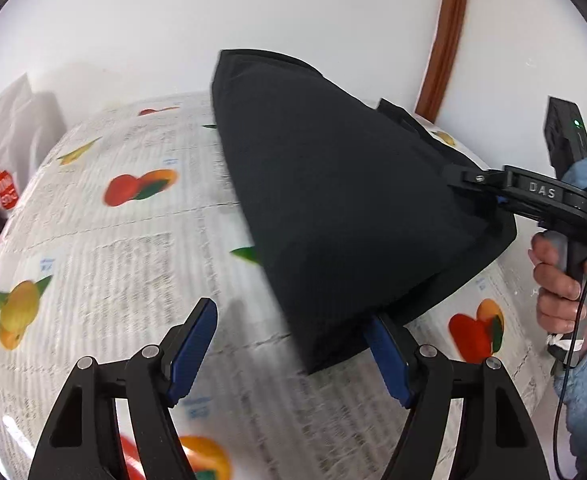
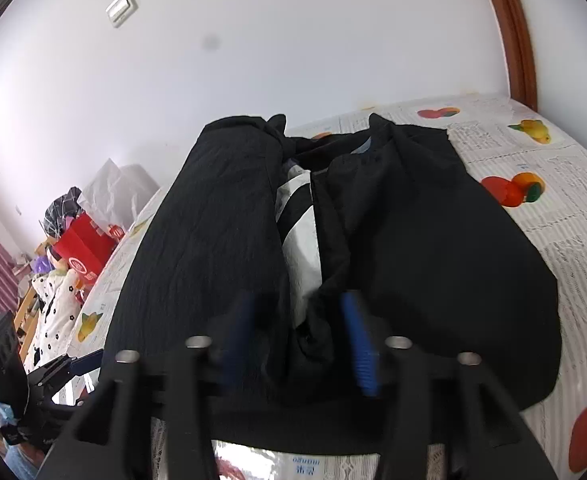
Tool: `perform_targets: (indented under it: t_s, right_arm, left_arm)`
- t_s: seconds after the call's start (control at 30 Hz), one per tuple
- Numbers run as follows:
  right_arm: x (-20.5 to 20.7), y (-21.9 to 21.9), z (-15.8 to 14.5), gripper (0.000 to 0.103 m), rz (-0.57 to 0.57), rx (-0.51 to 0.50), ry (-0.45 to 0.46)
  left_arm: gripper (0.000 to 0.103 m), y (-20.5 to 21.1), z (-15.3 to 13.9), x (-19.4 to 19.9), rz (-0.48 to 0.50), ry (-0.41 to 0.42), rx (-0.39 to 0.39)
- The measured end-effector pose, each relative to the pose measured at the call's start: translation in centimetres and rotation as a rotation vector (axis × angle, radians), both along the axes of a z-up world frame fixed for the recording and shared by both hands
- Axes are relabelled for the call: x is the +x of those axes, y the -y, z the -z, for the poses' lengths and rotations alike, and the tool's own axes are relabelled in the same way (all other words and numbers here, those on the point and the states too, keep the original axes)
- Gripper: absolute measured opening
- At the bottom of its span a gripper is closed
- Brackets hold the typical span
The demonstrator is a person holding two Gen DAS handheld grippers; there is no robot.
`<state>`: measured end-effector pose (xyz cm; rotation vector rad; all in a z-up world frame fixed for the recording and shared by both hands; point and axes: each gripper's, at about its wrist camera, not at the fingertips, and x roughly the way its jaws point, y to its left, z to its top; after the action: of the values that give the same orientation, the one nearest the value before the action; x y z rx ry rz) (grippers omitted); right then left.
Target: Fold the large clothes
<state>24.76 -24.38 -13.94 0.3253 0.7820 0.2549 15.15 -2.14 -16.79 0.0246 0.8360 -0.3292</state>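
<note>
Handling black jacket [image 2: 413,240] as soft, limp, light; left claw [image 1: 293,344] spread, right claw [image 2: 301,340] parted over near hem, gripping doubled edge advised.

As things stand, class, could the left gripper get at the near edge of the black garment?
Probably yes: the left gripper is open, the black garment edge already lies against its right finger, and nothing blocks it.

Fruit-print tablecloth [image 1: 113,248] w/ black garment [image 1: 333,200] on it.
</note>
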Motion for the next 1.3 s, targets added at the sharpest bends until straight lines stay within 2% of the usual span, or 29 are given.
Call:
perform_targets:
  t_s: [0.1,0.2,0.27,0.3,0.33,0.4,0.43,0.5,0.57,0.63,0.7,0.77,0.83,0.87,0.9,0.97,1.0,1.03,1.13,1.23,1.27,1.3]
  right_arm:
    - [0.9,-0.5,0.3,0.052,-0.033,0.009,-0.025]
    - [1.7,-1.0,0.8,0.051,-0.024,0.0,-0.041]
    - [2.2,-1.0,1.0,0.039,-0.017,0.011,-0.048]
    - [2.3,-1.0,0.9,0.021,-0.014,0.011,-0.047]
    - [2.4,-1.1,0.7,0.012,-0.019,0.0,-0.044]
    - [2.6,-1.2,0.0,0.009,-0.041,-0.022,-0.037]
    - [2.2,-1.0,-0.9,0.008,-0.048,-0.033,-0.003]
    - [0.9,0.1,-2.7,0.007,-0.035,-0.028,0.079]
    - [-0.9,2.1,-4.3,0.007,0.004,0.027,0.172]
    - [-2.5,4.3,-4.8,0.007,0.062,0.06,0.225]
    - [-2.9,5.2,-4.2,0.007,0.102,0.019,0.205]
    - [-2.3,5.9,-2.1,0.008,0.12,-0.009,0.114]
    - [-1.7,6.3,-0.2,0.013,0.131,-0.011,0.037]
    - [-1.7,6.5,0.2,0.016,0.134,-0.015,0.027]
    - [-1.7,6.6,0.4,0.021,0.136,-0.014,0.025]
    - [-1.6,7.0,0.5,0.036,0.138,0.001,0.025]
    - [-1.3,7.2,0.5,0.048,0.135,0.014,0.022]
    - [-1.1,7.4,0.5,0.051,0.13,0.03,0.02]
    - [0.0,7.1,0.7,0.051,0.122,0.034,0.002]
    - [0.8,5.9,0.8,0.049,0.11,-0.006,-0.007]
    - [1.1,5.5,0.8,0.046,0.109,-0.031,-0.016]
    - [1.4,5.1,0.8,0.033,0.103,-0.054,-0.024]
  left_arm:
    - [0.072,1.2,0.5,0.4,0.015,-0.024,0.0]
    - [0.072,2.5,1.3,1.1,0.013,-0.044,0.043]
    - [0.074,3.2,1.6,1.3,0.002,-0.038,0.092]
    - [0.074,3.4,1.6,1.3,0.0,-0.039,0.106]
    - [0.074,3.6,1.6,1.4,-0.005,-0.04,0.116]
    - [0.074,3.8,1.6,1.4,-0.015,-0.039,0.124]
    - [0.073,3.8,1.6,1.5,-0.019,-0.042,0.125]
    - [0.073,3.9,1.6,1.6,-0.031,-0.042,0.129]
    - [0.073,3.7,1.7,1.7,-0.035,-0.042,0.127]
    - [0.073,3.7,1.6,1.7,-0.034,-0.041,0.13]
    - [0.074,4.1,1.7,2.1,-0.034,-0.041,0.134]
    - [0.074,4.2,1.7,2.1,-0.032,-0.042,0.136]
    - [0.073,4.2,1.6,2.2,-0.029,-0.044,0.136]
    - [0.071,4.3,1.6,2.1,-0.024,-0.043,0.133]
    - [0.071,4.5,1.5,2.0,-0.015,-0.041,0.127]
    - [0.071,5.1,1.1,1.6,0.015,-0.022,0.104]
    - [0.071,5.5,0.9,1.6,0.025,-0.017,0.103]
    - [0.071,6.0,0.9,1.7,0.032,-0.016,0.115]
    - [0.071,7.2,1.0,2.3,0.021,-0.029,0.136]
    - [0.072,7.4,1.2,2.9,-0.002,-0.05,0.117]
    - [0.072,7.3,1.2,3.0,-0.009,-0.05,0.12]
    - [0.072,7.4,1.2,3.0,-0.018,-0.049,0.127]
